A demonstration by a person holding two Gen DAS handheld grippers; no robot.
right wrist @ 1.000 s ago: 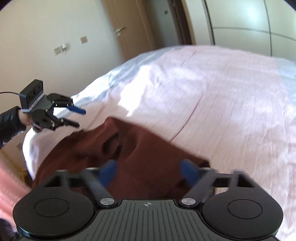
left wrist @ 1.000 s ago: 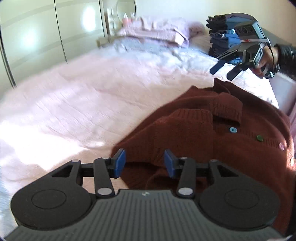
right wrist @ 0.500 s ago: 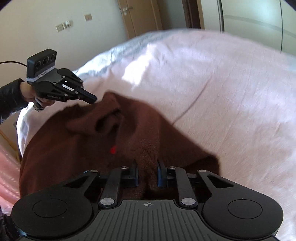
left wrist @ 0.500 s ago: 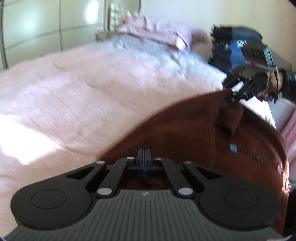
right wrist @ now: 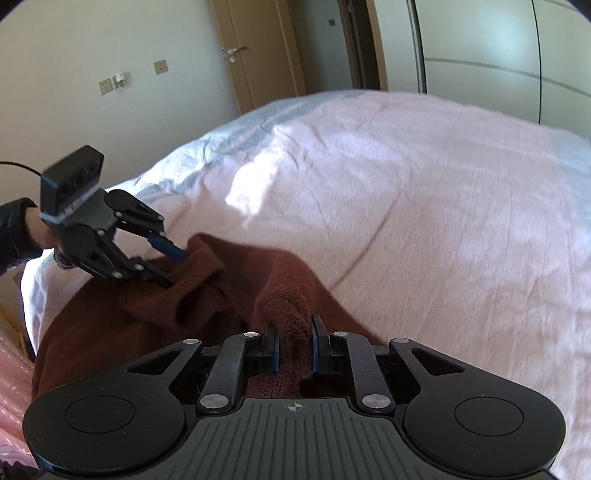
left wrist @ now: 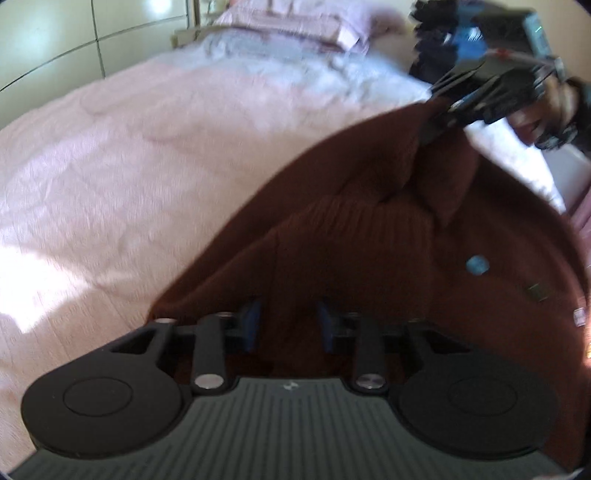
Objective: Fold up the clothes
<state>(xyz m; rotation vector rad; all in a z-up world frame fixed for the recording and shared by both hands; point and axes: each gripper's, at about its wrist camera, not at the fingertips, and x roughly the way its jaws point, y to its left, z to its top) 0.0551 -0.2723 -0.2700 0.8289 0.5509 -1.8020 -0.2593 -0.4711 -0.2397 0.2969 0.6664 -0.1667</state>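
A dark red knitted cardigan (left wrist: 369,240) with coloured buttons lies on the pink bed; it also shows in the right wrist view (right wrist: 207,306). My left gripper (left wrist: 288,325) has its blue pads apart, with cardigan fabric lying between them; in the right wrist view it (right wrist: 173,266) touches a raised fold of the cardigan. My right gripper (right wrist: 294,349) is shut on a bunched ridge of the cardigan; in the left wrist view it (left wrist: 443,114) pinches a lifted corner of the fabric.
The pink bedspread (right wrist: 424,203) spreads wide to the right. Folded pink bedding (left wrist: 295,26) and a stack of dark clothes (left wrist: 443,37) sit at the head of the bed. A wardrobe (right wrist: 498,48) and a door (right wrist: 266,55) stand behind.
My left gripper, shut half a second ago, now has its pads apart around the fabric. Both grippers have lifted the cardigan's edge higher off the bed.
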